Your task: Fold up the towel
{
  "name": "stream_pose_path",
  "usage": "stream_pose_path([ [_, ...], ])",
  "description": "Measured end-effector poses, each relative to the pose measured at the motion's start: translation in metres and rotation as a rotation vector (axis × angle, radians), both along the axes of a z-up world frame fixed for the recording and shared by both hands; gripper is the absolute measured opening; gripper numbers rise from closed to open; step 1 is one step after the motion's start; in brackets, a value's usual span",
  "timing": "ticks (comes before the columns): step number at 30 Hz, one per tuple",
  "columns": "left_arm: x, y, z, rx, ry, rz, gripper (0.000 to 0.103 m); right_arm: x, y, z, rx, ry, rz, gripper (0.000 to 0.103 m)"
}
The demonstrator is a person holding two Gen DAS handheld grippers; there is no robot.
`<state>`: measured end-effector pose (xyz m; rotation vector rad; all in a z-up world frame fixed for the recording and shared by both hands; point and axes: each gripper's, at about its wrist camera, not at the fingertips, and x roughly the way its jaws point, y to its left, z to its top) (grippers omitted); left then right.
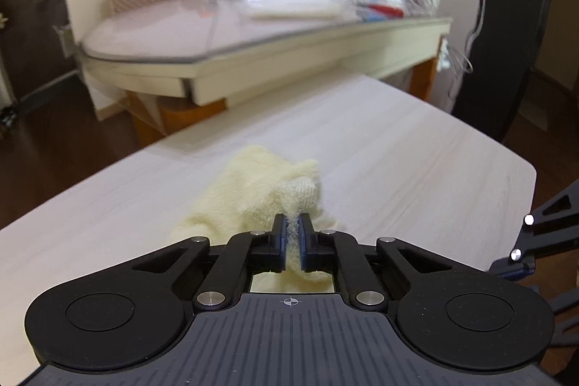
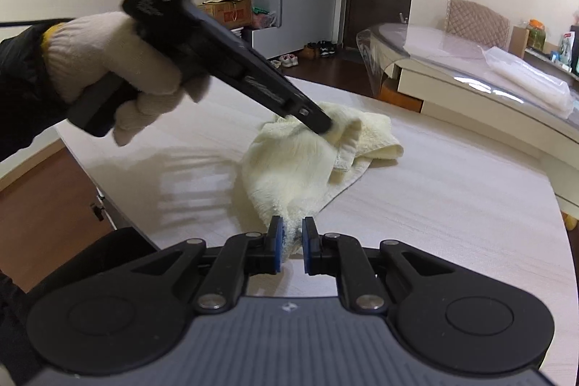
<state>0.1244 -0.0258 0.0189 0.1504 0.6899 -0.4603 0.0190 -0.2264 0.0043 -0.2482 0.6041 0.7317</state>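
The towel lies bunched mid-table, soft, light and limp; it looks sure to sag and slip unless pinched at hems or corners. The left gripper is clamped on a fold of it. The right gripper has cloth between slightly parted fingers; whether it grips, I cannot tell. The towel's corners are buried in the crumple, and its near end hides behind the gripper.
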Motion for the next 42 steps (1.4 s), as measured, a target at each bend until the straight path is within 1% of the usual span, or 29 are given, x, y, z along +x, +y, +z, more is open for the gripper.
stream_pose_path([
  [3, -0.014, 0.020, 0.000, -0.009, -0.007, 0.065, 0.006, 0.000, 0.006, 0.004, 0.007, -0.012, 0.028, 0.012],
  [7, -0.027, 0.036, -0.005, 0.030, -0.005, 0.107, 0.006, -0.005, 0.020, 0.005, 0.007, -0.020, 0.105, 0.012],
  [10, -0.037, 0.047, -0.009, 0.059, -0.004, 0.138, 0.006, -0.008, 0.033, 0.002, -0.008, -0.010, 0.179, 0.012],
  [11, -0.040, 0.051, -0.010, 0.069, -0.003, 0.148, 0.007, -0.009, 0.036, 0.000, -0.009, -0.022, 0.180, 0.012],
  [12, -0.044, 0.055, -0.011, 0.079, -0.003, 0.159, 0.007, -0.008, 0.038, -0.001, -0.008, -0.013, 0.187, 0.012],
  [14, -0.050, 0.063, -0.014, 0.098, -0.002, 0.179, 0.016, -0.008, 0.045, -0.003, -0.006, -0.002, 0.202, 0.012],
  [15, -0.054, 0.067, -0.015, 0.108, -0.002, 0.190, 0.022, -0.008, 0.046, -0.003, -0.009, -0.002, 0.205, 0.012],
  [16, -0.057, 0.071, -0.016, 0.118, -0.001, 0.200, 0.050, -0.008, 0.048, -0.004, -0.011, -0.001, 0.208, 0.012],
  [17, -0.060, 0.074, -0.018, 0.128, -0.001, 0.210, 0.065, -0.007, 0.051, -0.004, -0.013, 0.000, 0.214, 0.012],
  [19, -0.068, 0.071, -0.012, 0.166, -0.070, 0.154, 0.065, -0.004, 0.053, -0.005, -0.015, 0.004, 0.220, 0.012],
  [21, -0.074, 0.063, -0.005, 0.215, -0.151, 0.068, 0.065, -0.002, 0.055, -0.005, -0.018, 0.006, 0.226, 0.012],
  [23, -0.076, 0.050, -0.005, 0.305, -0.212, -0.039, 0.064, -0.002, 0.057, -0.006, -0.023, 0.006, 0.229, 0.012],
  [25, -0.075, 0.039, -0.009, 0.391, -0.246, -0.138, 0.061, -0.006, 0.057, -0.005, -0.022, 0.003, 0.227, 0.012],
  [27, -0.073, 0.031, -0.013, 0.452, -0.269, -0.203, 0.056, -0.007, 0.057, -0.005, -0.017, 0.003, 0.220, 0.012],
  [28, -0.070, 0.028, -0.015, 0.467, -0.265, -0.233, 0.049, -0.006, 0.056, -0.005, -0.015, 0.003, 0.217, 0.012],
  [29, -0.066, 0.025, -0.017, 0.481, -0.255, -0.267, 0.032, -0.008, 0.056, -0.005, -0.015, 0.004, 0.214, 0.012],
  [30, -0.062, 0.022, -0.019, 0.492, -0.233, -0.298, 0.021, -0.016, 0.057, -0.004, -0.014, 0.002, 0.209, 0.012],
  [31, -0.058, 0.021, -0.021, 0.495, -0.207, -0.316, 0.007, -0.015, 0.056, -0.005, -0.014, 0.003, 0.204, 0.012],
  [32, -0.054, 0.020, -0.023, 0.489, -0.185, -0.322, 0.006, -0.016, 0.055, -0.005, -0.012, 0.005, 0.201, 0.012],
  [33, -0.053, 0.021, -0.024, 0.483, -0.175, -0.319, 0.006, -0.017, 0.055, -0.004, -0.010, 0.007, 0.198, 0.012],
  [36, -0.044, 0.027, -0.016, 0.436, -0.212, -0.240, 0.006, -0.016, 0.051, -0.002, 0.007, 0.009, 0.185, 0.012],
  [39, -0.029, 0.045, -0.005, 0.366, -0.253, -0.083, 0.006, -0.013, 0.050, -0.001, 0.013, 0.011, 0.184, 0.012],
  [41, -0.016, 0.060, -0.001, 0.358, -0.262, 0.044, 0.006, -0.012, 0.050, -0.002, 0.010, 0.011, 0.191, 0.012],
  [42, -0.011, 0.069, -0.001, 0.353, -0.249, 0.104, 0.006, -0.018, 0.049, 0.000, 0.010, 0.008, 0.191, 0.012],
])
